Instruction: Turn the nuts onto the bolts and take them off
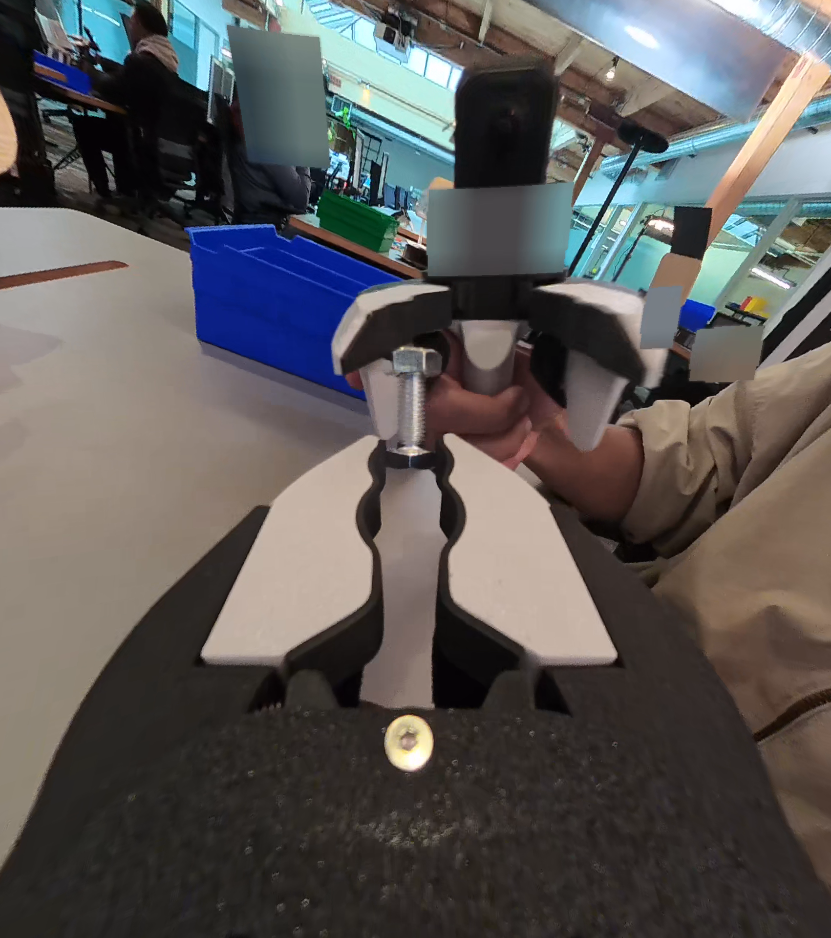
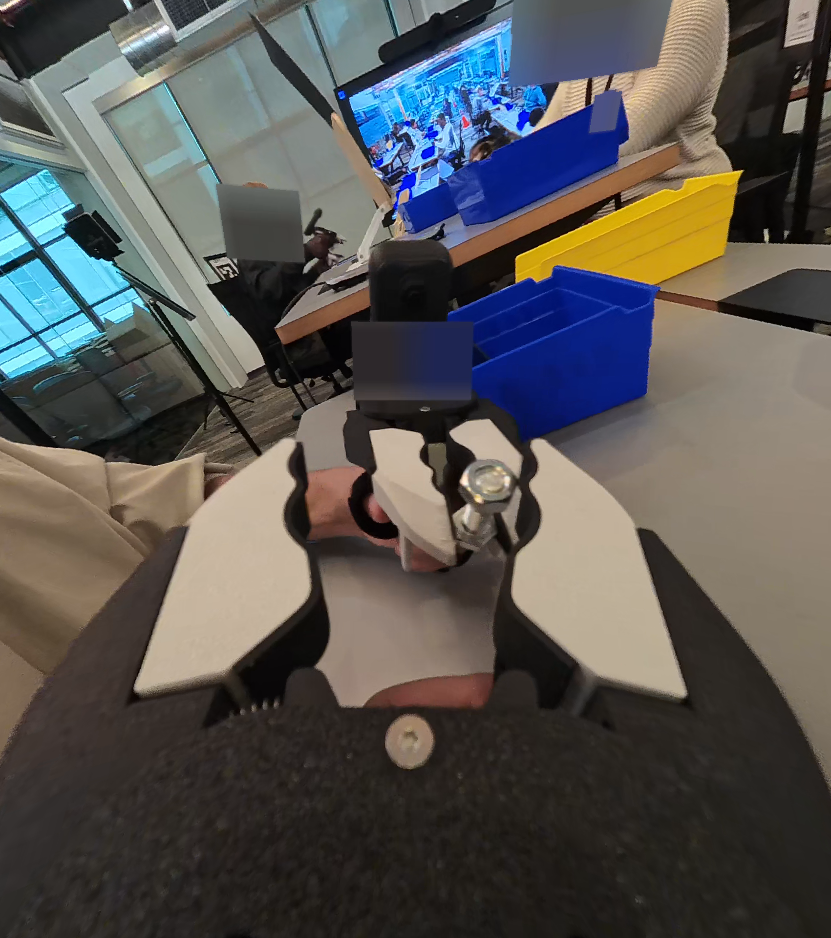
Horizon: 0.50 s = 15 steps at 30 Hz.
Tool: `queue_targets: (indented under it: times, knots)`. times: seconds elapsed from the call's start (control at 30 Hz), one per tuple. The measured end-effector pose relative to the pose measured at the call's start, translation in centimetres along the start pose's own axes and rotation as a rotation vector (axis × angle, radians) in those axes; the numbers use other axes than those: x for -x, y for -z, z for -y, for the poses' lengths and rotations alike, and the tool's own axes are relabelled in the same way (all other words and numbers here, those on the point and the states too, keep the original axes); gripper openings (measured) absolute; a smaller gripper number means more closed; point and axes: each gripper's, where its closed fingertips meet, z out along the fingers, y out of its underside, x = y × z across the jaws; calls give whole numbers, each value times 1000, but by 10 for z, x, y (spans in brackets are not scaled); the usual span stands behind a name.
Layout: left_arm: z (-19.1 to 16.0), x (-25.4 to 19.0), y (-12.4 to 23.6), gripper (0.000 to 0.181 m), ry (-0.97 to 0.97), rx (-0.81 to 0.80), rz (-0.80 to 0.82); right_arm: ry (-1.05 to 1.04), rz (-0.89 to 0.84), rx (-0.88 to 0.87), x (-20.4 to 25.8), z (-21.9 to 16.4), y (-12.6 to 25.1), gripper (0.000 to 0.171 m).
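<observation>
Left gripper (image 1: 409, 459): clamped the nut (image 1: 409, 461) at 12 o'clock.
Right gripper (image 2: 413, 487): spread wide, empty.
Bolt (image 1: 412, 401): rigid, slick steel; probably best gripped by its hex head.

Grey bench (image 1: 73, 457) carries one blue bin (image 1: 271, 299), open top, with inner dividers. Yellow bin (image 2: 646, 228) stands behind it on the neighbouring surface. Two further blue bins (image 2: 530, 172) sit on a wood-edged table beyond. Wall screen (image 2: 433, 111) lit. Green bin (image 1: 352, 218) on a far table.
</observation>
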Motion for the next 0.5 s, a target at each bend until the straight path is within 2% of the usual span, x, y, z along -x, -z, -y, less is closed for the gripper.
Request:
queue_targets:
  times: [0.1,0.17,0.23,0.5]
  knots:
    - [8,13,10,18,17,-37,56,16,-19,4,-2,0,3,85]
    - [17,24,23,18,31,-76,106,10,-5,-10,-1,3,7,74]
    - [22,26,30,18,23,-91,108,9,-34,-15,-7,4,10,75]
    - [1,-6,4,18,-12,3,-49,-9,-2,19,-3,-8,-3,75]
